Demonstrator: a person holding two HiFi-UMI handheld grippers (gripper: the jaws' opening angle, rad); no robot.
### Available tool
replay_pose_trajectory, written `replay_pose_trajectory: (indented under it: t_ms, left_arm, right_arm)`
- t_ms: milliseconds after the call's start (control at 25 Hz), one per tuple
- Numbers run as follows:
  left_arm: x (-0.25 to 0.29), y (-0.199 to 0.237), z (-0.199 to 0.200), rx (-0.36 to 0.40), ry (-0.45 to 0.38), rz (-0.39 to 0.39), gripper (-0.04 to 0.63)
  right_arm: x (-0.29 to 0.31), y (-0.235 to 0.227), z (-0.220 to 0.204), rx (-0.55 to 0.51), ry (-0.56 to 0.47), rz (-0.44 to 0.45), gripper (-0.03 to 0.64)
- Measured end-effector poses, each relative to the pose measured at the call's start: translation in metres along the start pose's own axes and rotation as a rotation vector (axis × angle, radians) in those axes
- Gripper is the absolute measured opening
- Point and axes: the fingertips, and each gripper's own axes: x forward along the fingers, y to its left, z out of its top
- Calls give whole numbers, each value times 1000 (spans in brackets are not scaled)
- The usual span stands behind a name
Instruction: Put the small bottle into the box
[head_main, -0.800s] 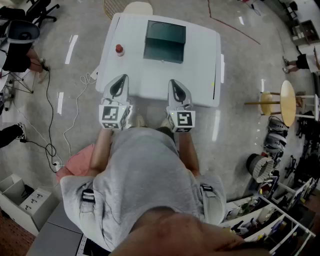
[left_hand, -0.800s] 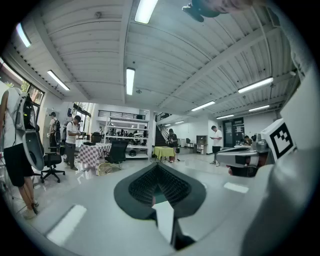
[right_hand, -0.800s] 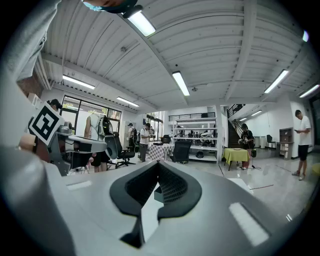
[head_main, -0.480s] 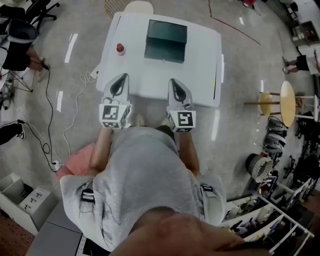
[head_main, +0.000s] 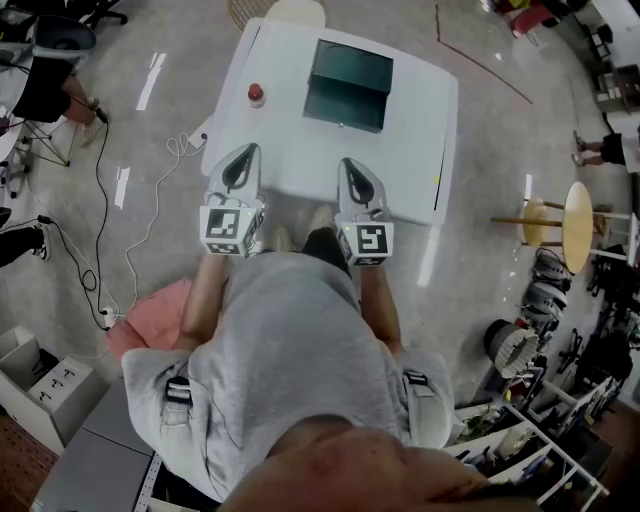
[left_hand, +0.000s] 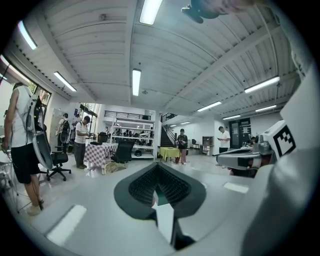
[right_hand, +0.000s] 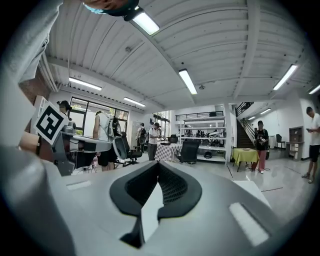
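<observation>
The small bottle (head_main: 256, 95), with a red cap, stands near the left edge of the white table (head_main: 420, 150). The dark green box (head_main: 350, 70) lies open at the table's far middle. Both grippers hover side by side over the table's near edge, pointing roughly level toward the box and well short of the bottle. My left gripper (head_main: 240, 158) is shut with nothing in it, and in its own view the black pads (left_hand: 145, 187) meet. My right gripper (head_main: 350, 166) is likewise shut and empty (right_hand: 159, 170). Neither the bottle nor the box shows in the gripper views.
A cable (head_main: 150, 215) trails over the floor left of the table. A round wooden stool (head_main: 572, 212) stands to the right, with shelves of clutter (head_main: 530, 440) at lower right. People and office chairs are in the hall beyond (left_hand: 80, 142).
The head view has shifted, so the table, box and bottle sit slightly lower and further right in the picture. Both grippers keep their place at the table's near edge, still shut.
</observation>
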Motion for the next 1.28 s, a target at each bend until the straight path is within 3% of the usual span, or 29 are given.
replay_pose_trajectory:
  t_ms: [320, 800, 1280]
  left_arm:
    - [33, 25, 0, -22, 13, 90, 11]
    - [96, 82, -23, -70, 75, 241, 11]
    - [147, 105, -69, -124, 170, 283, 11]
  right_arm:
    - [52, -18, 3, 6, 4, 88, 3]
    - [155, -27, -16, 13, 97, 277, 3]
    - [220, -36, -51, 8, 195, 379, 3]
